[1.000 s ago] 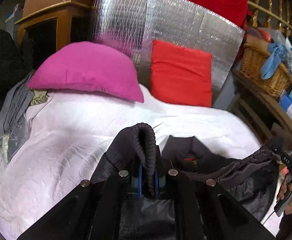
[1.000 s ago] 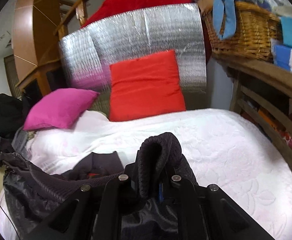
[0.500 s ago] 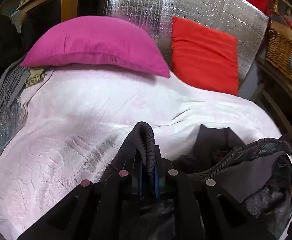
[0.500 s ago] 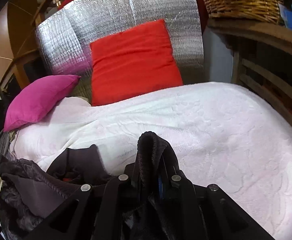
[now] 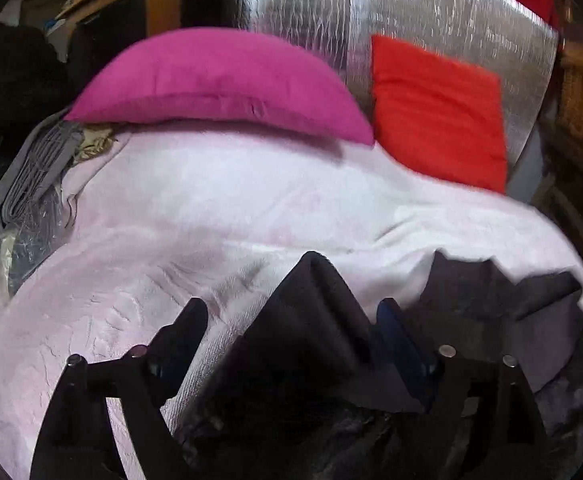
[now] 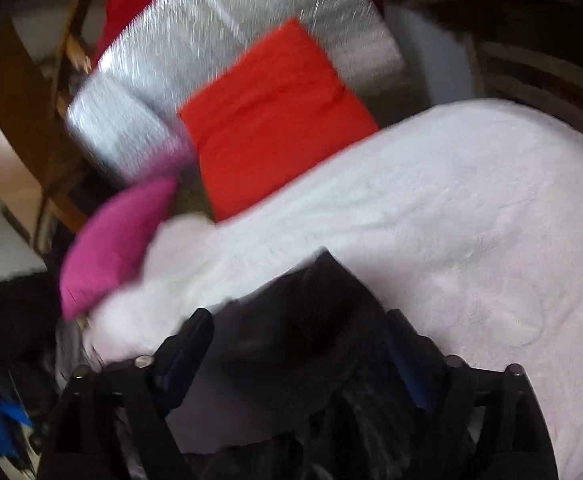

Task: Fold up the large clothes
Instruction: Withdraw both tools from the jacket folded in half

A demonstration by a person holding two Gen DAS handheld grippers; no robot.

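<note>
Garment: one dark jacket (image 5: 471,312) lies on the near edge of the bed (image 5: 219,216), a ribbed hem peak standing up between each gripper's fingers.
Left gripper (image 5: 295,320): jaws have just been opening and now stand wide; the jacket's ribbed edge sits loose between them, no pad pressing on it.
Right gripper (image 6: 299,332): jaws have just been opening too, now wide; dark cloth rises in the gap, apparently let go.
Done so far: the jacket looks laid down on the bed cover, both held points released.
Left to do: judging by the rumpled heap, spreading flat, then sleeves and body folds; no neat fold shows yet.
Cushions: two, one pink cushion (image 5: 219,80) at the far left corner of the bed, one red cushion (image 5: 435,108) leaning beside it on the silver foil panel (image 5: 431,12).
Grippers: two.
Other clothes: a grey bundle (image 5: 31,176) at the bed's left edge; its count cannot be told.
</note>
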